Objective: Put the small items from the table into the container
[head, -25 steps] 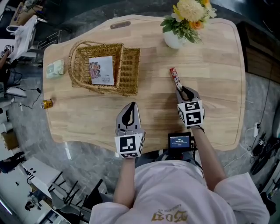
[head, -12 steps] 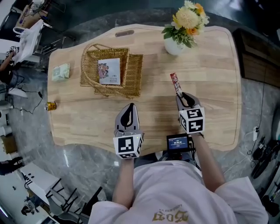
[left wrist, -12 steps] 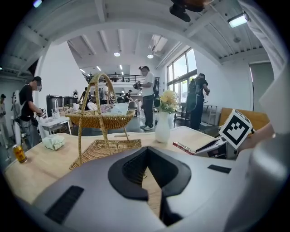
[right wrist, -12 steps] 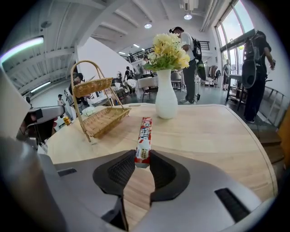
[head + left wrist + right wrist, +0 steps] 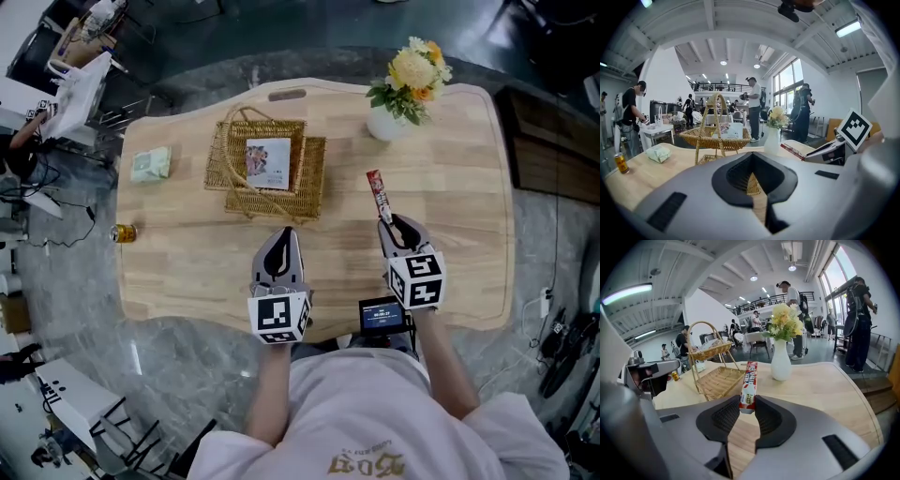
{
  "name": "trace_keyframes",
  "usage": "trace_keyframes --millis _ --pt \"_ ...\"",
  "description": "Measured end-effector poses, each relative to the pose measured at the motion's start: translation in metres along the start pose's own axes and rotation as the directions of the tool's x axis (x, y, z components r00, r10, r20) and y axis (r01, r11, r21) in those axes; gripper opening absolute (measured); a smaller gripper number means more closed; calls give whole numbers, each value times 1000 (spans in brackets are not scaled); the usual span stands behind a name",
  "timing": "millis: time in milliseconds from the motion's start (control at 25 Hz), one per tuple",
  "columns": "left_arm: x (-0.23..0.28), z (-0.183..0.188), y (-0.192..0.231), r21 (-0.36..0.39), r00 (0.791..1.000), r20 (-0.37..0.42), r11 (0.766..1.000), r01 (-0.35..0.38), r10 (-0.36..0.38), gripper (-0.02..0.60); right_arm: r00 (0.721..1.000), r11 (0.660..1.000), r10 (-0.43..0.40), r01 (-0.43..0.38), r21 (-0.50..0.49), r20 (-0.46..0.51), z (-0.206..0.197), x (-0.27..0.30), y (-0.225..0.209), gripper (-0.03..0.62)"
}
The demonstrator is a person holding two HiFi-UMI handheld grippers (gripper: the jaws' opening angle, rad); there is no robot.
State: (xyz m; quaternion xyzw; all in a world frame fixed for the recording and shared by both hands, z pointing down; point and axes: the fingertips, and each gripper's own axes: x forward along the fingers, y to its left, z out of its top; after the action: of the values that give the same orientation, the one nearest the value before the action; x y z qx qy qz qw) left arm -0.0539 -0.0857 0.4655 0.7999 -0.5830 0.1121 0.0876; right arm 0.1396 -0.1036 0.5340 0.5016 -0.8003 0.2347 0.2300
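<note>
Bottom centre, the person wears a pale short-sleeved T-shirt [image 5: 375, 403] with gold print. The left gripper [image 5: 284, 234] and right gripper [image 5: 392, 222] are grey, black-padded, each with a black-and-white marker cube.

Wooden table [image 5: 450, 187], basket [image 5: 313, 178], vase [image 5: 382, 123] (with flowers [image 5: 412, 73])

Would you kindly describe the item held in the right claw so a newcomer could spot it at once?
On the wooden table, look to the white vase of flowers at the far right. Just on the person's side of it, the right claw grips one end of a snack packet. It alone is long, thin and red-and-white.
</note>
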Motion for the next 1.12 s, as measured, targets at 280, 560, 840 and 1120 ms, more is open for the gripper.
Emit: trace_keyframes --millis 280,560,840,1120 --pt "-8 19 15 -6 999 39 1000 2 -2 -6 997 1000 -1 1 1 73 27 -12 28 116" --pt "-12 39 18 24 996 84 999 24 -26 -6 989 1000 9 -8 -2 145 54 -24 51 117" --pt "-12 51 24 23 992 117 999 37 -39 -6 983 1000 20 -15 -26 182 75 -26 67 115" --pt "-10 53 41 12 992 126 1000 22 -23 -6 981 997 50 -39 -60 188 89 -17 83 117"
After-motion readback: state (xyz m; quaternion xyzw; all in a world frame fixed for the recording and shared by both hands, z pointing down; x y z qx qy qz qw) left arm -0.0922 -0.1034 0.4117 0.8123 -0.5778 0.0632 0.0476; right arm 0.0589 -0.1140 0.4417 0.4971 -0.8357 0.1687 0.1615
